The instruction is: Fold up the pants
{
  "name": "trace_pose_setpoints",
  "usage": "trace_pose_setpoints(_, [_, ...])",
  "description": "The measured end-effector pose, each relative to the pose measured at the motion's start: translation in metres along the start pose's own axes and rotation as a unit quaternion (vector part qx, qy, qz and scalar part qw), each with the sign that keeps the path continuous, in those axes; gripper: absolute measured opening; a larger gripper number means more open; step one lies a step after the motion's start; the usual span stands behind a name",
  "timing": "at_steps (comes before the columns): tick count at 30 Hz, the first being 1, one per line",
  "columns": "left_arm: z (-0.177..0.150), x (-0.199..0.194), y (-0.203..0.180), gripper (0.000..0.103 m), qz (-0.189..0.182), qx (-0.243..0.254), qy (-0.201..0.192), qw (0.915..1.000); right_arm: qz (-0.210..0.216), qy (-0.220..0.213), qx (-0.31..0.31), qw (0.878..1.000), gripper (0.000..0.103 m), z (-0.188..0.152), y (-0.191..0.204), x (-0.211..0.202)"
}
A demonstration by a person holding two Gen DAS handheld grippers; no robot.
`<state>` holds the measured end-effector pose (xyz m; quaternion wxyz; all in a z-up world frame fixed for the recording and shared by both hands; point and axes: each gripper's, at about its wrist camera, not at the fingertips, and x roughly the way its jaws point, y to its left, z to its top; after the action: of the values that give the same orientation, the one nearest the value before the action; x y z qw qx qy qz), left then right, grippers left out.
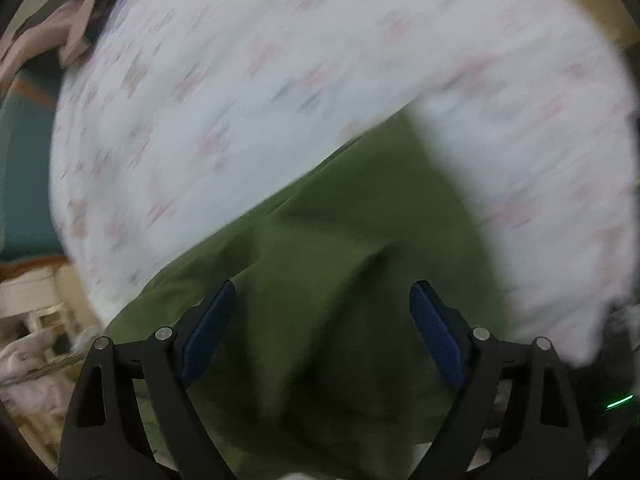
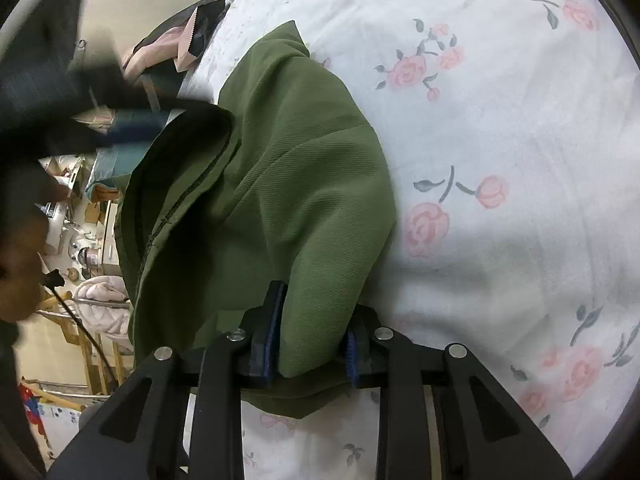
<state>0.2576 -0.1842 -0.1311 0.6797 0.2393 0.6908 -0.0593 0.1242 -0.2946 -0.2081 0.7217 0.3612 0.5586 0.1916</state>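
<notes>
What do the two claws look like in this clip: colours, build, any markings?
Both claws match. The left claw and right claw have black triangular linkage arms with cut-outs, joined by round silver pins, and dark blue ribbed pads inside the fingers. No markings or cables show on them. A green light glows beside the left one.
</notes>
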Motion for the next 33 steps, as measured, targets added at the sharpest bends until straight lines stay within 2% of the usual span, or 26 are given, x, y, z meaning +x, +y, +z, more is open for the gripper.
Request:
trace_pose_setpoints(3, [-0.020,-0.004,0.043,0.086,0.045,-0.024,-0.018,0.9985,-0.002,-0.002,0.001,1.000,0.028,-0.001,0.001,0.001])
trace_pose_setpoints(5, [-0.037,-0.014,0.076,0.086,0.053,-0.048,-0.023,0.9971,-0.005,-0.004,-0.004,1.000,0.028,-0.002,0.002,0.001])
trace_pose_setpoints(6, [-0.047,-0.018,0.091,0.087,0.062,-0.052,-0.022,0.9965,-0.005,-0.004,-0.005,1.000,0.028,-0.002,0.003,0.002])
trace_pose_setpoints(9, [-0.075,-0.015,0.130,0.087,0.130,-0.050,-0.004,0.9903,-0.006,-0.005,-0.004,1.000,0.029,-0.002,0.002,0.002])
trace_pose_setpoints(11, [-0.088,-0.014,0.153,0.086,0.134,-0.078,0.004,0.9878,-0.010,-0.007,-0.004,1.000,0.029,-0.003,0.004,0.001])
trace_pose_setpoints(13, [-0.100,-0.019,0.167,0.086,0.107,-0.115,-0.002,0.9875,-0.014,-0.009,-0.008,1.000,0.029,-0.004,0.005,0.001])
trace_pose_setpoints(15, [-0.105,-0.037,0.164,0.086,0.063,-0.136,-0.043,0.9877,-0.015,-0.010,-0.006,1.000,0.029,-0.005,0.005,0.001])
trace_pose_setpoints(18, [-0.105,-0.058,0.136,0.086,-0.013,-0.134,-0.100,0.9858,-0.016,-0.011,-0.005,1.000,0.029,-0.006,0.007,0.001])
trace_pose_setpoints(20, [-0.097,-0.064,0.107,0.086,-0.053,-0.116,-0.120,0.9845,-0.015,-0.012,-0.002,1.000,0.030,-0.007,0.007,0.001])
trace_pose_setpoints(24, [-0.070,-0.055,0.049,0.086,-0.094,-0.069,-0.091,0.9890,-0.002,-0.007,0.012,1.000,0.030,-0.006,0.001,0.000])
trace_pose_setpoints(26, [-0.065,-0.053,0.034,0.086,-0.093,-0.053,-0.088,0.9904,0.002,-0.005,0.014,1.000,0.031,-0.005,-0.002,-0.001])
trace_pose_setpoints(28, [-0.059,-0.032,0.024,0.086,-0.086,-0.036,-0.055,0.9941,0.004,-0.008,0.020,1.000,0.034,-0.006,-0.003,-0.006])
trace_pose_setpoints(30, [-0.058,-0.005,0.028,0.086,-0.063,-0.052,-0.015,0.9965,0.010,-0.016,0.034,0.999,0.039,-0.006,-0.006,-0.013])
trace_pose_setpoints(33, [-0.066,0.025,0.046,0.086,-0.050,-0.073,0.023,0.9958,0.022,-0.043,0.053,0.997,0.063,-0.003,-0.013,-0.028])
